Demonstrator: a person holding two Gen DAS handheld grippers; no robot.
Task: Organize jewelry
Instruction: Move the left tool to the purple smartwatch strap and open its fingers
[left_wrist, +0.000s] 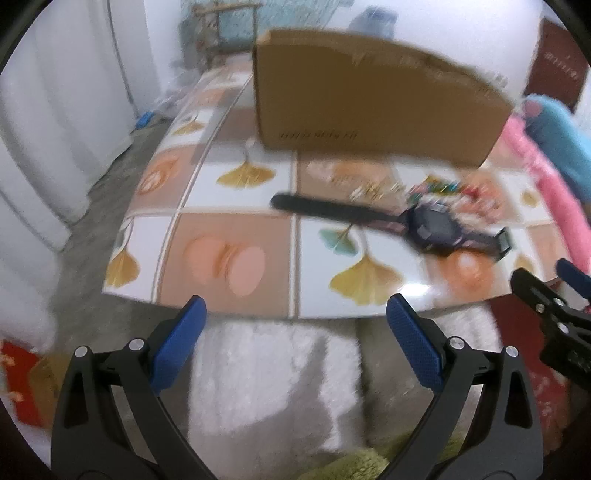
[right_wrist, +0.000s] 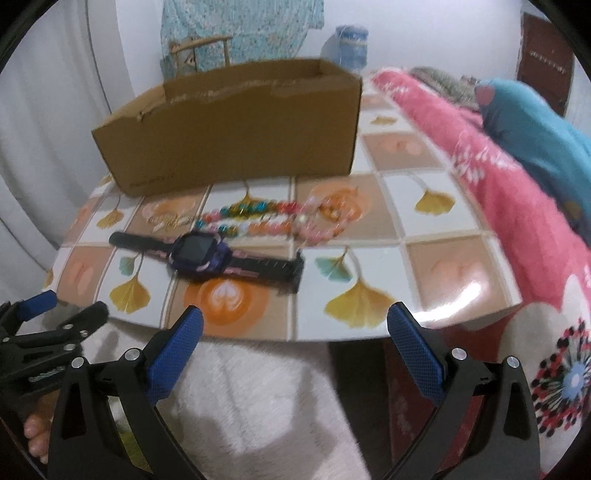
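Observation:
A dark smartwatch (right_wrist: 207, 254) with a black strap lies flat on the tiled table (right_wrist: 436, 236), also seen in the left wrist view as the watch (left_wrist: 432, 229). Behind it lie a colourful bead string (right_wrist: 258, 218) and a small gold piece (right_wrist: 166, 221); these appear blurred as the beads (left_wrist: 443, 192). An open cardboard box (right_wrist: 236, 136) stands at the back, the same box (left_wrist: 369, 103). My left gripper (left_wrist: 295, 314) hangs open before the table's near edge, nothing between its pads. My right gripper (right_wrist: 295, 325) is open too, short of the watch.
A pink flowered blanket (right_wrist: 498, 177) and a teal cushion (right_wrist: 535, 136) border the table's right side. White curtains (left_wrist: 55, 129) hang at left. A fluffy white rug (right_wrist: 240, 406) lies below the table edge. Toes (right_wrist: 35, 435) show at lower left.

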